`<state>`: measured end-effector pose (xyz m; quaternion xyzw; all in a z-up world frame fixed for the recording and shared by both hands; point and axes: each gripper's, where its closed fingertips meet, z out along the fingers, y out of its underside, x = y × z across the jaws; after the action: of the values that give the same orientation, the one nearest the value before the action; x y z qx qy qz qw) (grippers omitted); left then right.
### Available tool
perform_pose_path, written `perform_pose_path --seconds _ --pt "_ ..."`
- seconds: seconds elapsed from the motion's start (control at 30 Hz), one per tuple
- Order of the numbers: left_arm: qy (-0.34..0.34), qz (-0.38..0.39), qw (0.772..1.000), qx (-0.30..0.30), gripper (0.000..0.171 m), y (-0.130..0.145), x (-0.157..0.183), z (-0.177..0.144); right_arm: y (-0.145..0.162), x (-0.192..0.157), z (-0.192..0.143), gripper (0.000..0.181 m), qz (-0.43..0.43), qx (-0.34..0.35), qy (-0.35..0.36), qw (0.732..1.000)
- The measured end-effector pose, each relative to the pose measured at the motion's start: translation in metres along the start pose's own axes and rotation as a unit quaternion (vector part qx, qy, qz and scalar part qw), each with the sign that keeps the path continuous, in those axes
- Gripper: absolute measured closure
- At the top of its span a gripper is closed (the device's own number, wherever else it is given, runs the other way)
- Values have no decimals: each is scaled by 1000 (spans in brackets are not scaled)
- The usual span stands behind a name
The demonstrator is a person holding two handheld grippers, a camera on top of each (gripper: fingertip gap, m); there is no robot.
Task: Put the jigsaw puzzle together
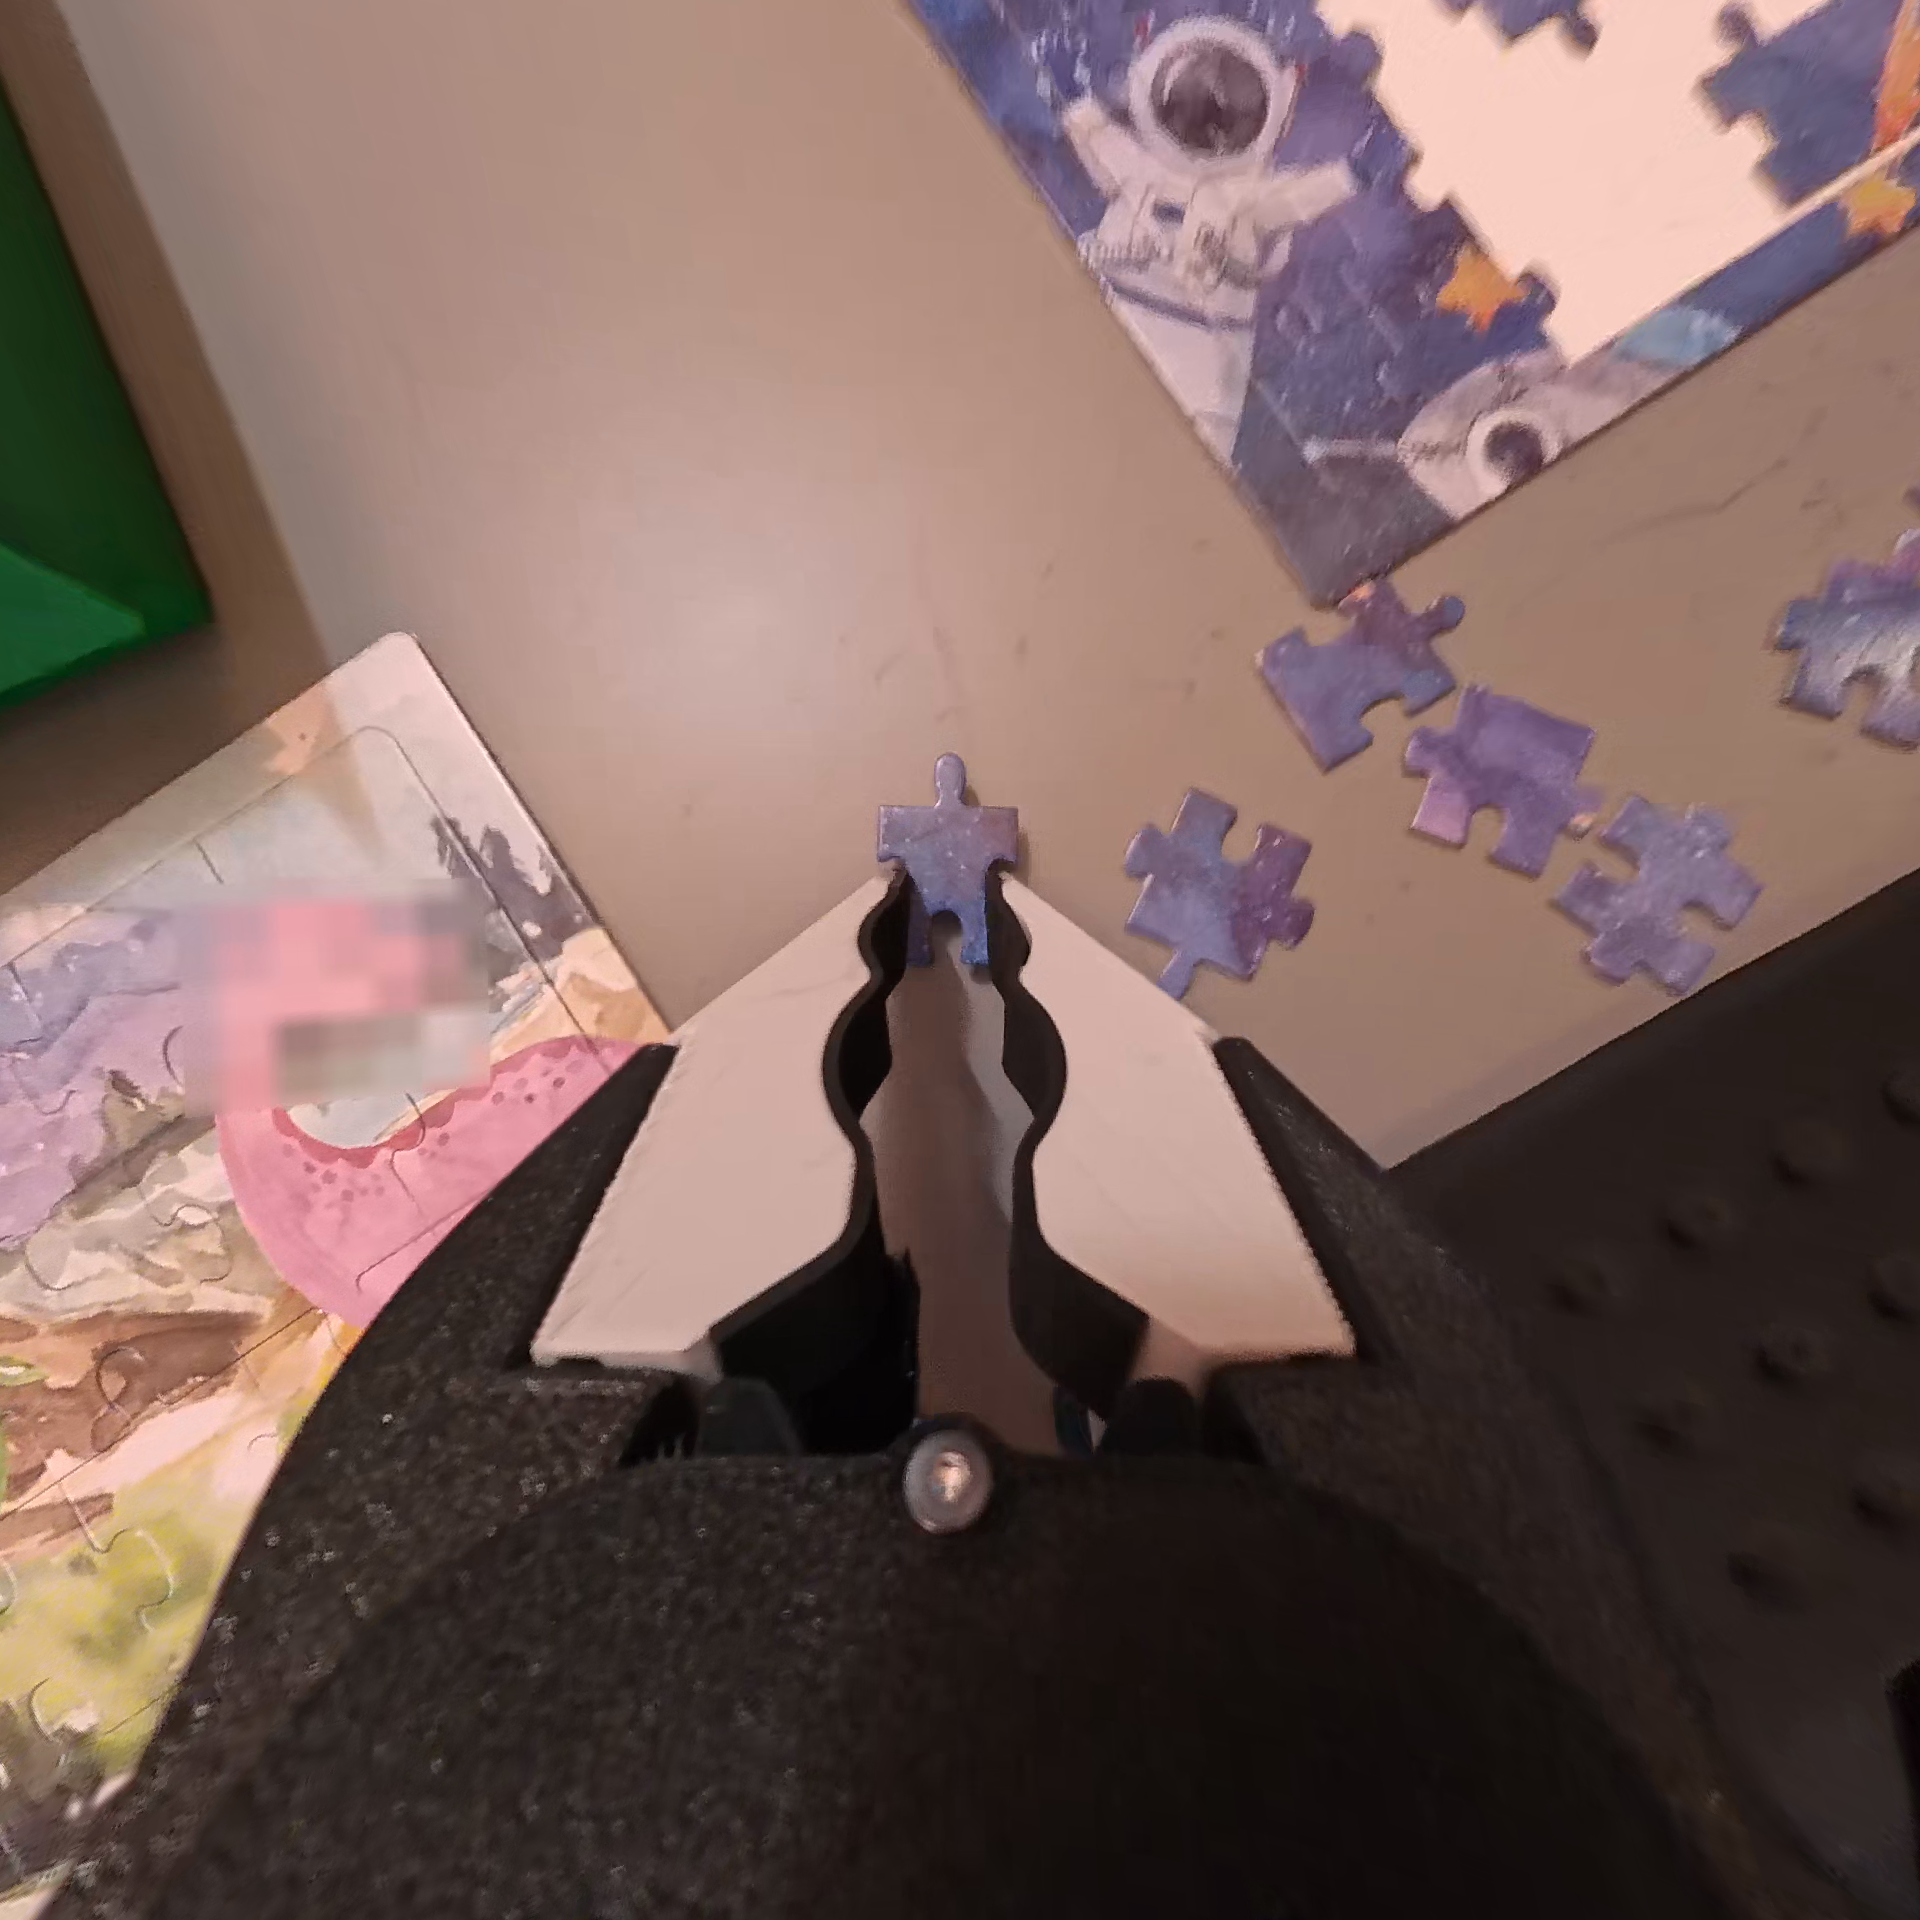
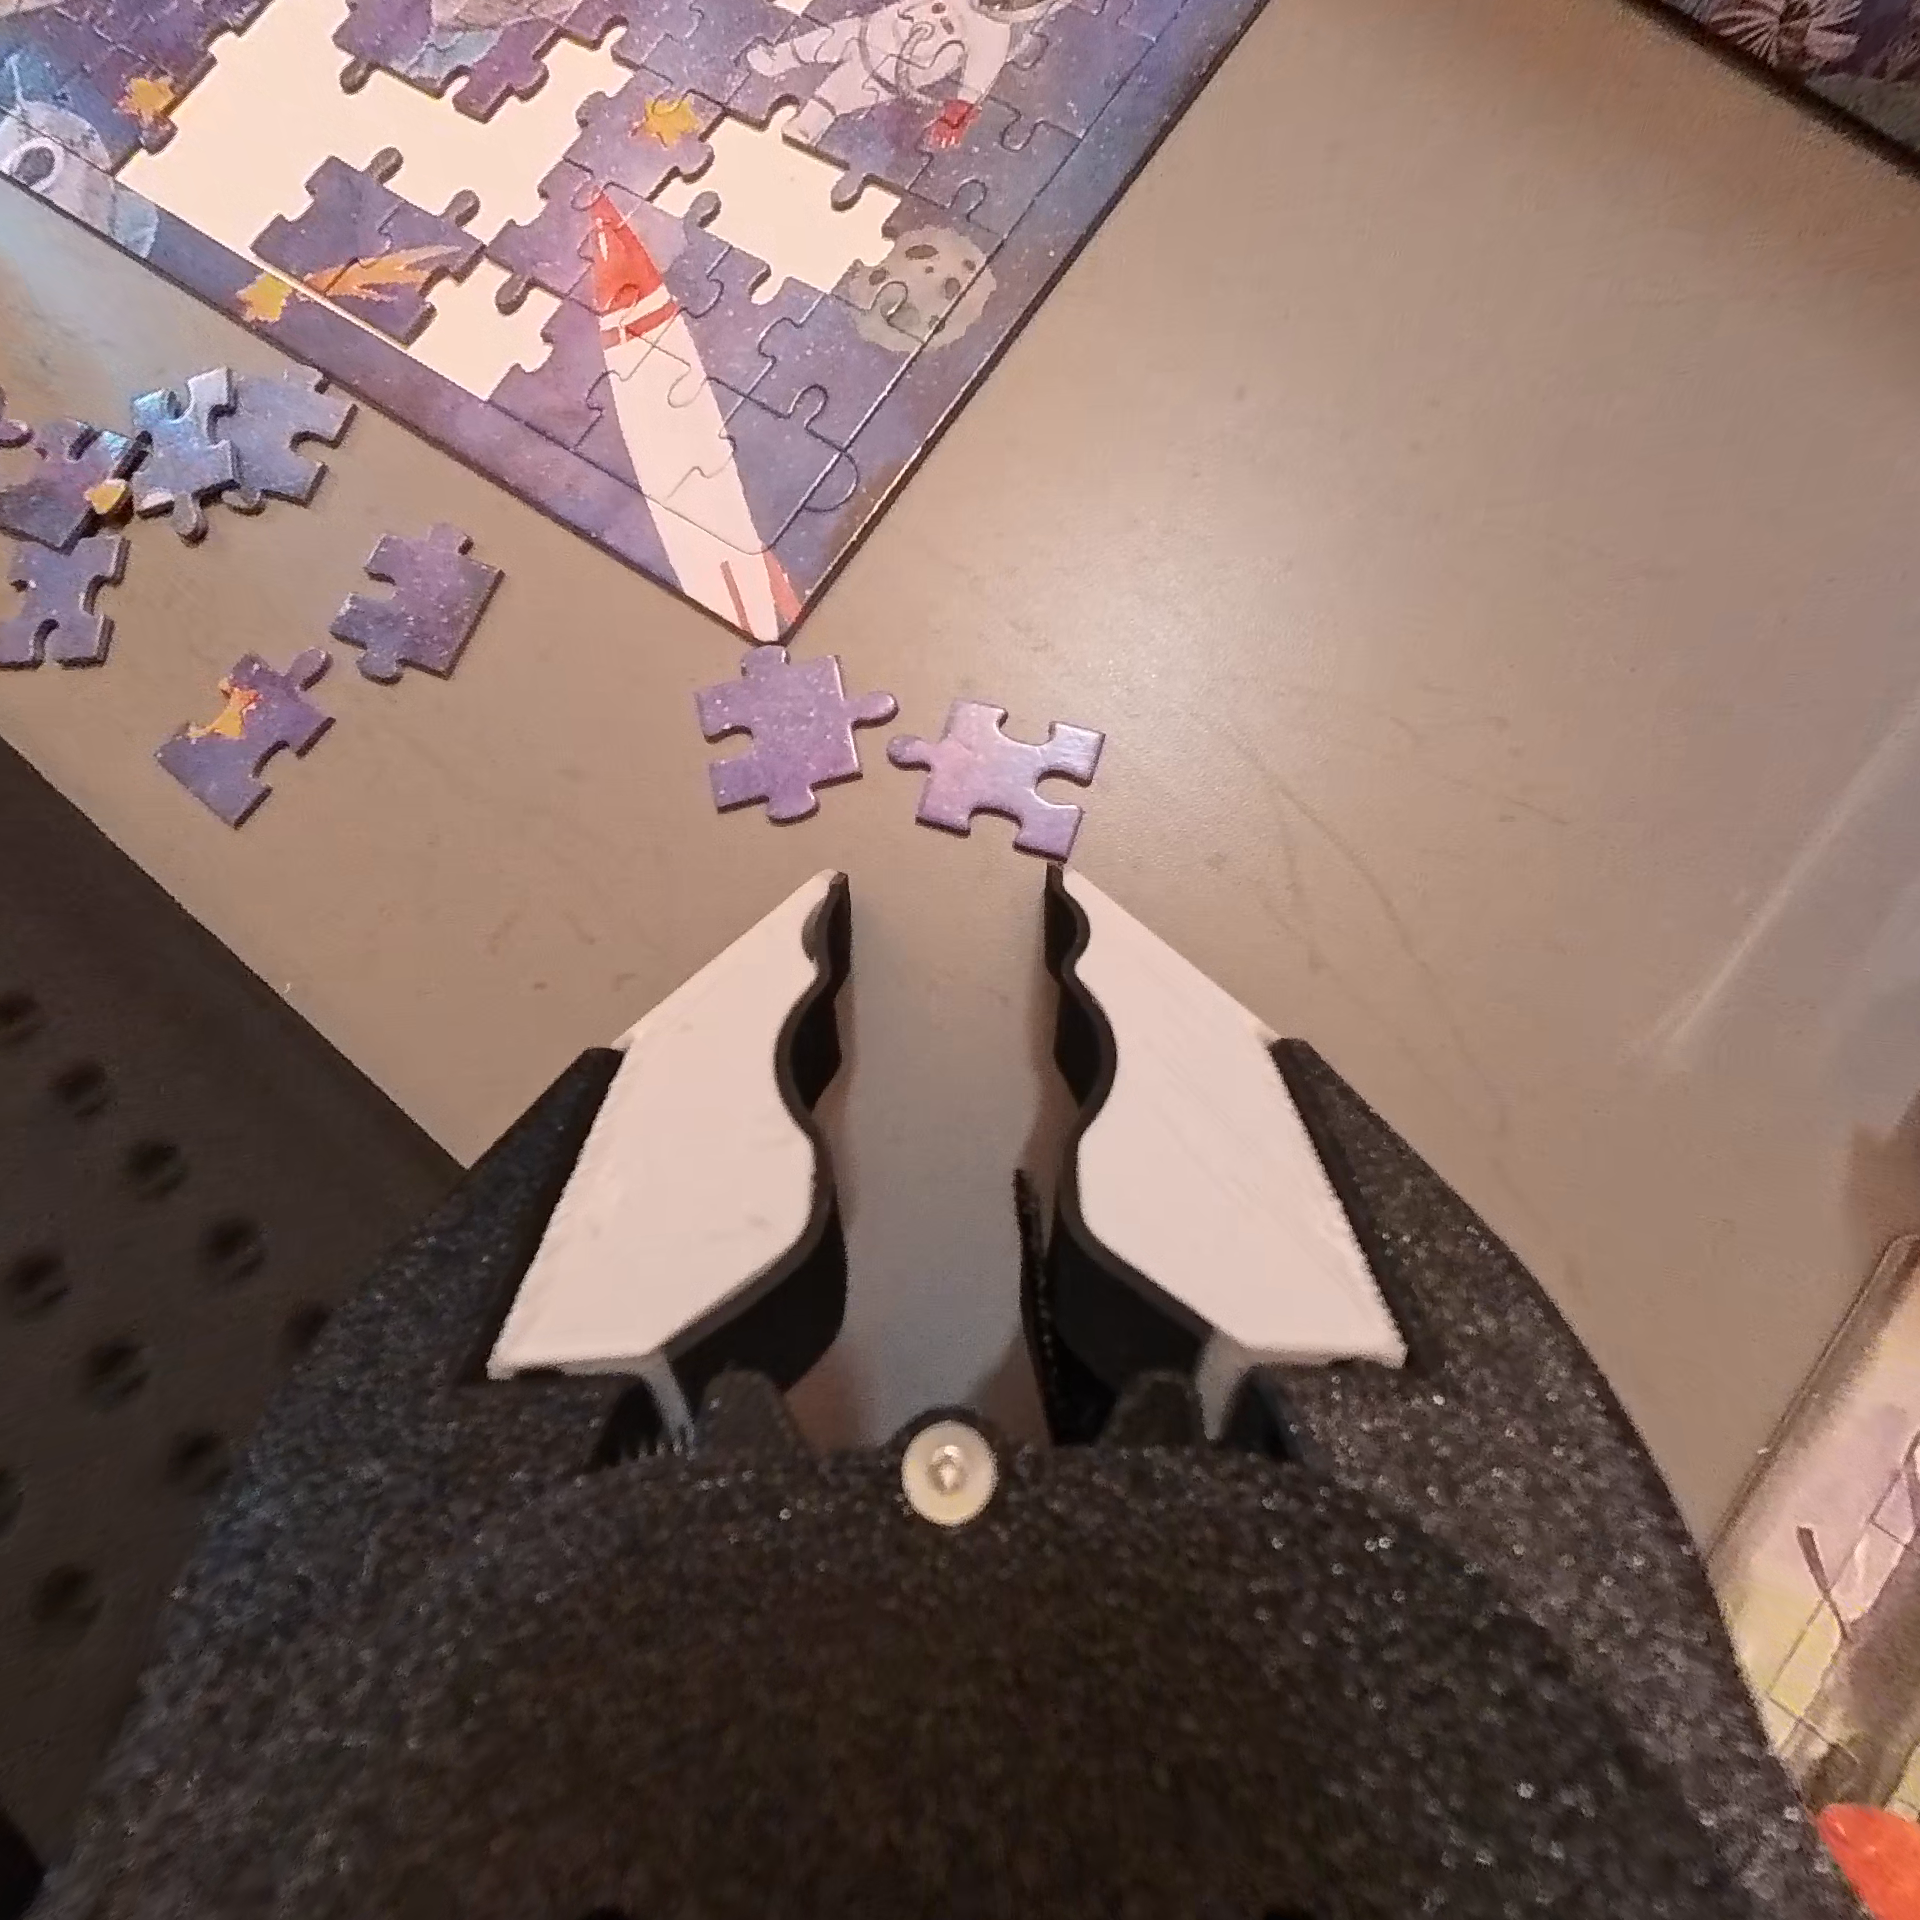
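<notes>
My left gripper (image 1: 948, 894) is shut on a small blue puzzle piece (image 1: 948, 842) and holds it above the tan table. The space-themed puzzle board (image 1: 1299, 343) lies at the upper right, with white gaps. Several loose blue pieces (image 1: 1216, 894) lie to the right of the held piece. In the right wrist view my right gripper (image 2: 948, 883) is open and empty, just short of two loose purple pieces (image 2: 790, 732) (image 2: 1003, 774). The puzzle board (image 2: 914, 364) with a red and white rocket fills the upper left. More loose pieces (image 2: 416, 603) lie at the left.
A second, finished puzzle in pink and green (image 1: 260, 1091) lies at the left. A green object (image 1: 62, 499) sits at the far left. A black dimpled mat (image 1: 1714, 1247) borders the table, also seen in the right wrist view (image 2: 156, 1143). A clear-wrapped item (image 2: 1849, 1507) lies at the right. The grippers' ends are close to 45 cm from one another. My right gripper's tips are some 15 cm from the clear-wrapped item (image 2: 1849, 1507).
</notes>
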<state>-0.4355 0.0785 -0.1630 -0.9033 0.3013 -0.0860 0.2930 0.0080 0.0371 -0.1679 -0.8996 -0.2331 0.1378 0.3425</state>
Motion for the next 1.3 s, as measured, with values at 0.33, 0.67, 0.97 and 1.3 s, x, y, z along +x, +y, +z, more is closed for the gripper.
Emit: perform_pose_path --seconds 0.33,0.67,0.97,1.3 --pt "55 -90 987 122 157 -149 121 31 -5 6 -9 144 -1 28 32 999" --pt "-28 -111 993 29 157 -170 150 110 -14 5 -23 146 -49 74 70 994" --pt "-72 -126 989 -3 157 -180 151 124 -15 1 -26 146 -39 88 48 994" --pt "-76 -117 990 -13 157 -178 153 128 -15 0 -26 145 -38 87 41 995"
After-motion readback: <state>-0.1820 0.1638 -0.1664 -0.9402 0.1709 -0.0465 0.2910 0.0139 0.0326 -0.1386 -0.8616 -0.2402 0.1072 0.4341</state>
